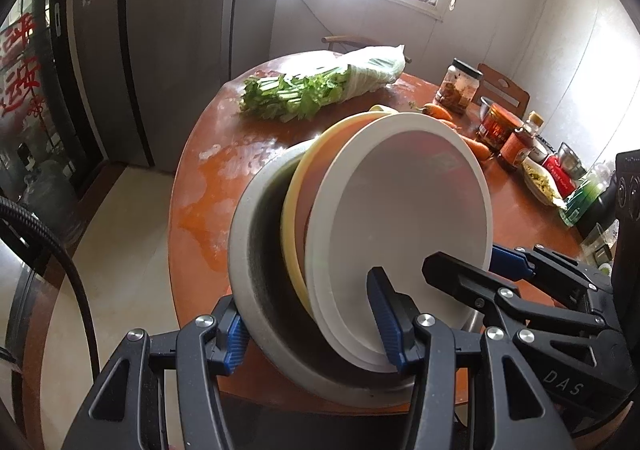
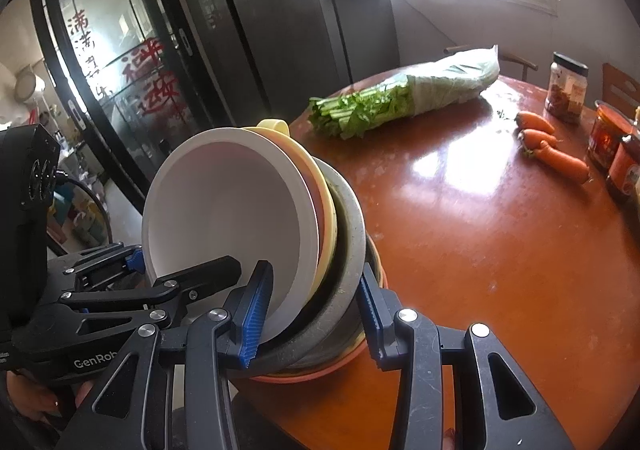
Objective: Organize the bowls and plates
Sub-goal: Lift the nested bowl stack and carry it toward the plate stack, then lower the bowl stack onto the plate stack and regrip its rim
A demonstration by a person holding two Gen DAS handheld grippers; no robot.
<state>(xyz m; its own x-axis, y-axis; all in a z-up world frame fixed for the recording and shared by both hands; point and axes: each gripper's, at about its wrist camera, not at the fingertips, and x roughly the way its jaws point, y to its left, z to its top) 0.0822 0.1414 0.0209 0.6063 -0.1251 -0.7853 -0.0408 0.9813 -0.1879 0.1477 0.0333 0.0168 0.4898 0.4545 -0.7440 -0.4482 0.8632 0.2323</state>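
Both grippers clamped a tilted nest of bowls at the table's near edge.

The left gripper (image 1: 316, 334) and right gripper (image 2: 316, 314) each pinched the stack's rims: white bowl (image 1: 404, 209) innermost, yellow bowl (image 1: 294, 209), then grey bowl (image 1: 248, 250), mouths tipped sideways toward the cameras. Beyond, on the brown table (image 2: 480, 230), lay bagged greens (image 2: 400, 97) and carrots (image 2: 552, 145).
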